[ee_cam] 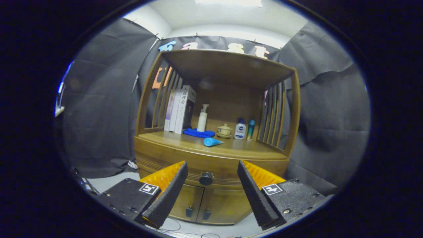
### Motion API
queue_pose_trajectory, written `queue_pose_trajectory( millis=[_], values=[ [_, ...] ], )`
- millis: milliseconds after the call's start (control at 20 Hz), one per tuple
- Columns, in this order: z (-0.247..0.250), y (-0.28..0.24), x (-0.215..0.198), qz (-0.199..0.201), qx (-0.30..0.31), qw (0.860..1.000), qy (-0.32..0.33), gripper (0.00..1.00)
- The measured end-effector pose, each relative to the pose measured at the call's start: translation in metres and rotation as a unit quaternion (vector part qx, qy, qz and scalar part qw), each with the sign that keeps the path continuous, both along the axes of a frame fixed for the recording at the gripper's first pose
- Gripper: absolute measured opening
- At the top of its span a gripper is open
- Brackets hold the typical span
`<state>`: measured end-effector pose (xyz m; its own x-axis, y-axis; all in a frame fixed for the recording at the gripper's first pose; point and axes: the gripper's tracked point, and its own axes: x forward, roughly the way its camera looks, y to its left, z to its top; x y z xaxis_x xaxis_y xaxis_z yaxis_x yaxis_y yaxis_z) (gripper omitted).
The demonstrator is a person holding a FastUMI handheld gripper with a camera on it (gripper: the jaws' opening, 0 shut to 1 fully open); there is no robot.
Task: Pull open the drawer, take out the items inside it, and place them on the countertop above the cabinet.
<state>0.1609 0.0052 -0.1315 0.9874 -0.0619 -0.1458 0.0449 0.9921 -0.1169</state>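
Observation:
A wooden cabinet (pixel 172 150) stands ahead against the booth wall. Its drawer (pixel 185 167) runs under the countertop and is closed, with a dark round knob (pixel 206 178) at its middle. My gripper (pixel 211 172) is open, its two black and orange fingers (pixel 172 190) spread wide. The knob sits between the fingertips and a little beyond them, untouched. On the countertop (pixel 238 149) lies a blue cone-shaped tube (pixel 212 141) near the front. What the drawer holds is hidden.
Further back on the countertop stand books (pixel 180 109), a white pump bottle (pixel 202 118), a folded blue cloth (pixel 199 133), a small lidded pot (pixel 224 130), a white lotion bottle (pixel 240 129) and a teal tube (pixel 251 129). Two lower doors (pixel 205 201) sit under the drawer. Slatted sides flank the shelf.

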Motion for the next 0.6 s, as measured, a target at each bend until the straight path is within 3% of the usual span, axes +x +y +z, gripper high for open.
queue_pose_trajectory(
  millis=[300, 600],
  values=[
    [0.004, 0.009, -0.018, -0.007, 0.049, 0.999, 0.002, 0.99],
    [0.003, 0.014, -0.032, -0.008, 0.060, 0.998, 0.006, 0.98]
  ],
)
